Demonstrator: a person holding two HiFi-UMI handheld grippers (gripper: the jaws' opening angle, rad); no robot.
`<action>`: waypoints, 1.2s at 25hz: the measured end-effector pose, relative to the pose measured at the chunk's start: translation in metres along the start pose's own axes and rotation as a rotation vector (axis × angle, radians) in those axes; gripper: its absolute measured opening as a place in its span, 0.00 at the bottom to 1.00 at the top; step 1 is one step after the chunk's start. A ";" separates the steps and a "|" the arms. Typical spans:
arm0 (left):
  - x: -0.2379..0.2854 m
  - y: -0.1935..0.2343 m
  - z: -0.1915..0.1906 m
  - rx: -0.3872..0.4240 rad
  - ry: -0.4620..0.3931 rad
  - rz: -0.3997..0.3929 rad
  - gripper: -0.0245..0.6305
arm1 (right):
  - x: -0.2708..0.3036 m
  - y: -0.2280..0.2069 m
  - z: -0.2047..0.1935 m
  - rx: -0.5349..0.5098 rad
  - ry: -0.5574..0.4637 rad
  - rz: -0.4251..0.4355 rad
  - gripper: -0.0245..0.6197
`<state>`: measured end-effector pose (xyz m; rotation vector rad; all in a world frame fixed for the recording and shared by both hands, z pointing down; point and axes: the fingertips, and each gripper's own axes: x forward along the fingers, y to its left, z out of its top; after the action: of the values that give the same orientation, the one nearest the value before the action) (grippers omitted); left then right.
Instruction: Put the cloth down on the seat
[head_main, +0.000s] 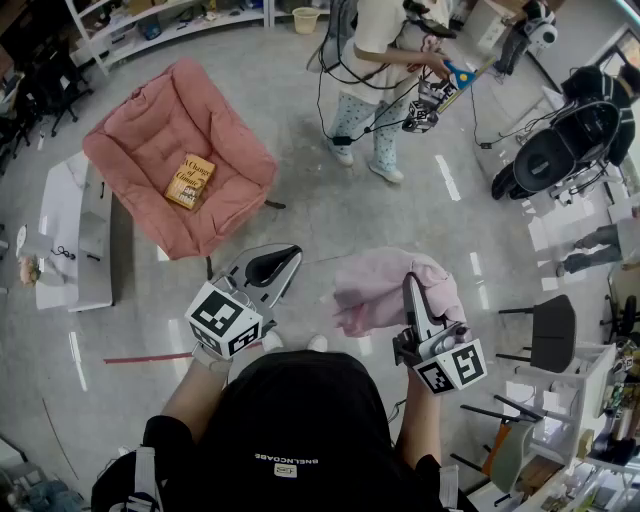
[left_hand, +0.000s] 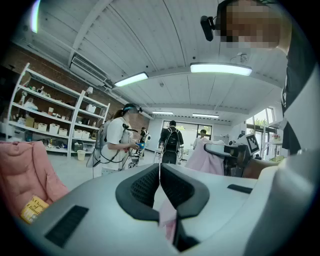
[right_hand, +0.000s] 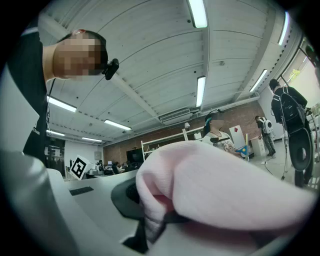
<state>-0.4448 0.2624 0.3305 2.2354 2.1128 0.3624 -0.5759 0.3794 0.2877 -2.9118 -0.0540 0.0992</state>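
1. Hiding the right gripper (head_main: 411, 292) jaws in its own view, the cloth (head_main: 375, 290) bulges over them; a fold is pinched between them, so this gripper is clamped on the cloth
2. Left gripper (head_main: 286, 262): jaws pressed together at the tips; a pink sliver shows low in the gap, with too little visible to tell what it is
3. Cloth: pink and bunched, held up over the floor (head_main: 330, 210), well apart from the seat (head_main: 150, 130); its long axis runs across the head view, left to right; its edges and true shape are lost in the folds
4. Seat: pink and cushioned, at the upper left of the head view; it holds a book (head_main: 190, 182), lying flat near its middle
5. Person (head_main: 375, 60): stands at the top of the head view, head cut off by the frame edge
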 end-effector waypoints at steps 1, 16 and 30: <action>0.001 -0.002 0.000 -0.007 -0.001 0.002 0.07 | -0.002 0.000 0.001 0.002 0.001 0.003 0.13; -0.036 0.036 0.004 -0.016 -0.006 0.024 0.07 | 0.044 0.030 -0.020 0.044 0.034 0.016 0.13; -0.103 0.099 -0.013 -0.052 0.006 0.079 0.07 | 0.103 0.073 -0.032 0.052 0.032 0.018 0.13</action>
<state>-0.3553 0.1524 0.3480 2.2964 1.9971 0.4233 -0.4689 0.3055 0.2955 -2.8617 -0.0200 0.0555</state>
